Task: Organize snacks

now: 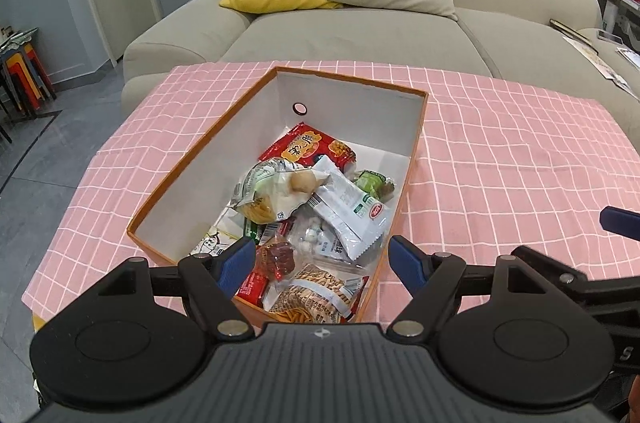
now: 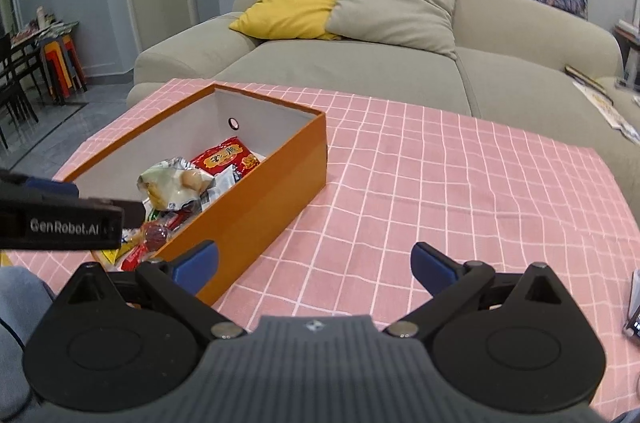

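matt cardboard box holds glossy plastic snack packets on checked cloth.

Between the left jaws, the orange box has its near end hidden behind the gripper body. Lower snack packets are overlapped; their print is illegible. Beyond the right jaws, the box wall hides most contents.

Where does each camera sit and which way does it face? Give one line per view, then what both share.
Left wrist: on the left gripper, above the near end of the orange box, looking down at the snack packets; the right gripper's finger shows at right.
Right wrist: on the right gripper, over the pink checked tablecloth right of the box, facing the sofa.
Shared: box, red snack packet, yellow cushion.
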Tool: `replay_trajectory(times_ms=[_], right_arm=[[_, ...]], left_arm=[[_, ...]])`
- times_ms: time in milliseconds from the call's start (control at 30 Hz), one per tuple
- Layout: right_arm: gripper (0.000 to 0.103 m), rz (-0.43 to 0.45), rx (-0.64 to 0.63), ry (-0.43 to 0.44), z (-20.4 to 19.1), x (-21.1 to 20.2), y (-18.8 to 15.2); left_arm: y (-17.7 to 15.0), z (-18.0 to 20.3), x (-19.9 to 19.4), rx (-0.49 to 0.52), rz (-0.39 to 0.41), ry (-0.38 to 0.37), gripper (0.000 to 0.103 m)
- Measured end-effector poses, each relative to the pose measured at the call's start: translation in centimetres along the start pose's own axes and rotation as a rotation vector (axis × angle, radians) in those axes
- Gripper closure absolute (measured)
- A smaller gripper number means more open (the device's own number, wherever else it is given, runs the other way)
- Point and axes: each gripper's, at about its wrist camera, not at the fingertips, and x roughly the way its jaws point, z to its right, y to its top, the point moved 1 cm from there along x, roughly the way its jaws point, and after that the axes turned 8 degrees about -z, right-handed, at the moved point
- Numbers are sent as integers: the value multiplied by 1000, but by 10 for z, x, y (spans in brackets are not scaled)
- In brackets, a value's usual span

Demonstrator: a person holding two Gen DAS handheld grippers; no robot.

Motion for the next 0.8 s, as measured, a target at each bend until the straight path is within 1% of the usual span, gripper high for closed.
replay_trajectory(times_ms=[133,233,433,800], right_arm=[[4,-4,13,-4,1,3,0],[4,-11,22,9,1,4,0],[4,-1,14,9,-1,1,1],[4,-10,10,17,-2,3,2]], left_arm=[[0,-1,1,-2,-7,1,14],[0,0,2,2,-12,1,14],[0,1,1,1,-14,1,14],[0,1,2,3,-17,-1,14]])
